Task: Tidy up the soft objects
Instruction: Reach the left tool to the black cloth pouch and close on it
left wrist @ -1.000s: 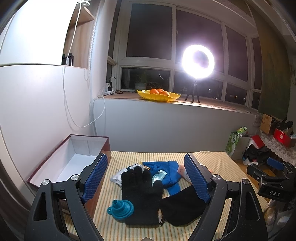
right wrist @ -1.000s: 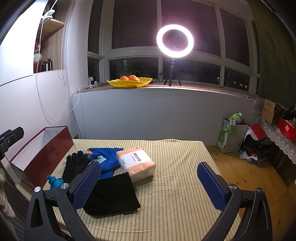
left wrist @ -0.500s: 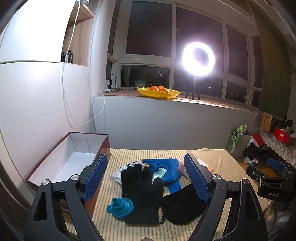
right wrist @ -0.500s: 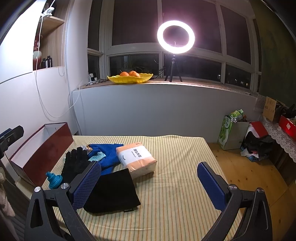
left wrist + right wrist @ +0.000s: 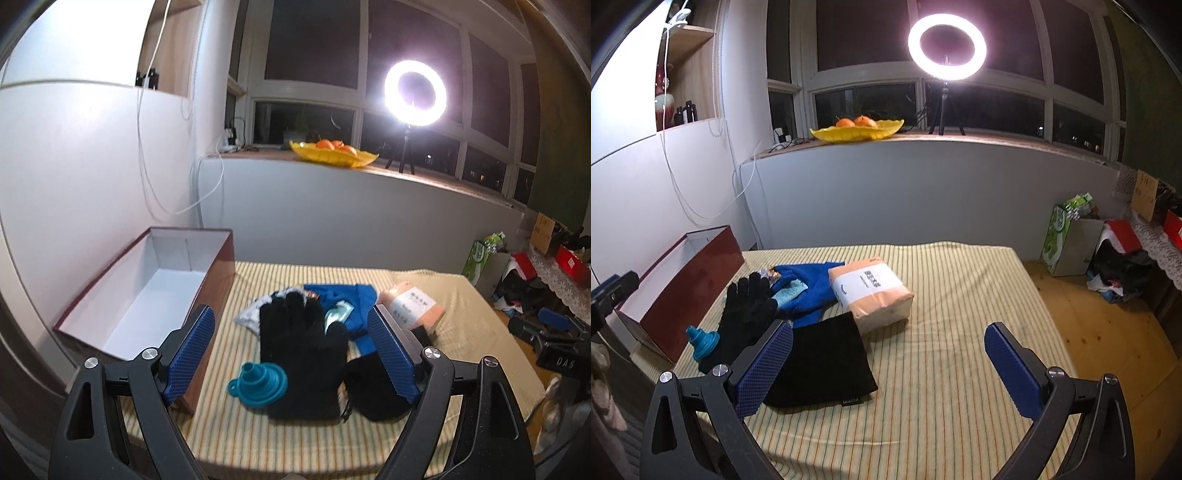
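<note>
Beside the empty box [image 5: 147, 291], the black glove [image 5: 301, 354], blue cloth [image 5: 812, 284] and black pouch [image 5: 823, 363] lie unsorted on the striped counter [image 5: 960, 332]; both grippers' jaws gape, holding nothing.

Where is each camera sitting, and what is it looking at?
Left wrist: rides the left gripper, jaws open, facing the black glove, teal funnel and open box.
Right wrist: rides the right gripper, jaws open, over the striped cloth, facing the windowsill.
Both see: glove, funnel, box, tissue pack, ring light.
</note>
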Demonstrator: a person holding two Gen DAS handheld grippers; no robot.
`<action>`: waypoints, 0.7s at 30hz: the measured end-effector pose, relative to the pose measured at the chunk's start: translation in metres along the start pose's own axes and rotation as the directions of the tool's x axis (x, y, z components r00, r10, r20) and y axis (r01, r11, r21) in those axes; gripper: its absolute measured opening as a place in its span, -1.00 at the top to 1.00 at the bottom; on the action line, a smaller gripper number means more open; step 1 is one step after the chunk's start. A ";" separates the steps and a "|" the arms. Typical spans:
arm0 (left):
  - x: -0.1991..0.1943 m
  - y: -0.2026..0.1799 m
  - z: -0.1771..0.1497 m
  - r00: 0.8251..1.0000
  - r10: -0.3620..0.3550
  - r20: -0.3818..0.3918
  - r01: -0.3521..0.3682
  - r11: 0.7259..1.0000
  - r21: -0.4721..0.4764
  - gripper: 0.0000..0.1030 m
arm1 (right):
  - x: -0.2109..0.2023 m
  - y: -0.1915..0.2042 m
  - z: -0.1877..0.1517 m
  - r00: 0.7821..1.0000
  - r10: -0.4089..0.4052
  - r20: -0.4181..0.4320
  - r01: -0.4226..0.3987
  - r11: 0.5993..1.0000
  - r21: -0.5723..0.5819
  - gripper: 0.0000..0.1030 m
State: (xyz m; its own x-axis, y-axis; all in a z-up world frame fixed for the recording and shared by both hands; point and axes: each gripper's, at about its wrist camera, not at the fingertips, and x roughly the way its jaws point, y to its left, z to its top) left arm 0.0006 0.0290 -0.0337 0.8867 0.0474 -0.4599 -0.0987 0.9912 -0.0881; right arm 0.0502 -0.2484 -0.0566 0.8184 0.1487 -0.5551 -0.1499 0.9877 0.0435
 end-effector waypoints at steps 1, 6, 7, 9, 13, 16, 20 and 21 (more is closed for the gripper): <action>0.002 0.002 -0.001 1.000 -0.002 -0.009 0.002 1.000 -0.004 -0.65 | 0.002 -0.001 0.000 1.000 0.005 -0.006 -0.005 1.000 0.000 -1.00; 0.007 0.006 -0.012 0.998 -0.015 -0.060 0.014 1.000 -0.019 -0.65 | 0.010 -0.003 -0.003 0.998 0.040 -0.041 -0.040 0.999 0.005 -1.00; 0.008 0.006 -0.014 0.997 -0.022 -0.070 0.021 1.000 -0.022 -0.65 | 0.013 -0.004 -0.004 0.998 0.049 -0.050 -0.049 0.999 0.006 -1.00; 0.010 0.004 -0.018 0.995 -0.038 -0.092 0.036 0.999 -0.024 -0.65 | 0.017 -0.005 -0.005 0.996 0.063 -0.065 -0.063 0.998 0.004 -1.00; 0.017 0.001 -0.026 0.986 -0.084 -0.141 0.080 0.996 -0.039 -0.65 | 0.027 -0.006 -0.006 0.991 0.090 -0.100 -0.090 0.996 0.003 -1.00; 0.023 -0.005 -0.034 0.977 -0.117 -0.176 0.111 0.993 -0.047 -0.65 | 0.036 -0.007 -0.006 0.986 0.111 -0.128 -0.112 0.994 0.002 -1.00; 0.030 -0.015 -0.039 0.966 -0.149 -0.211 0.141 0.989 -0.052 -0.65 | 0.048 -0.009 -0.007 0.975 0.148 -0.168 -0.150 0.989 0.002 -1.00; 0.033 -0.017 -0.042 0.961 -0.164 -0.223 0.154 0.986 -0.059 -0.65 | 0.051 -0.010 -0.006 0.971 0.156 -0.178 -0.158 0.987 0.007 -1.00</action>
State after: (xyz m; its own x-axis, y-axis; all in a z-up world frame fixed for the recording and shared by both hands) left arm 0.0130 0.0086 -0.0842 0.7678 -0.1442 -0.6242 0.0129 0.9776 -0.2099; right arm 0.0897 -0.2506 -0.0907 0.6727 0.2902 -0.6806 -0.2734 0.9523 0.1359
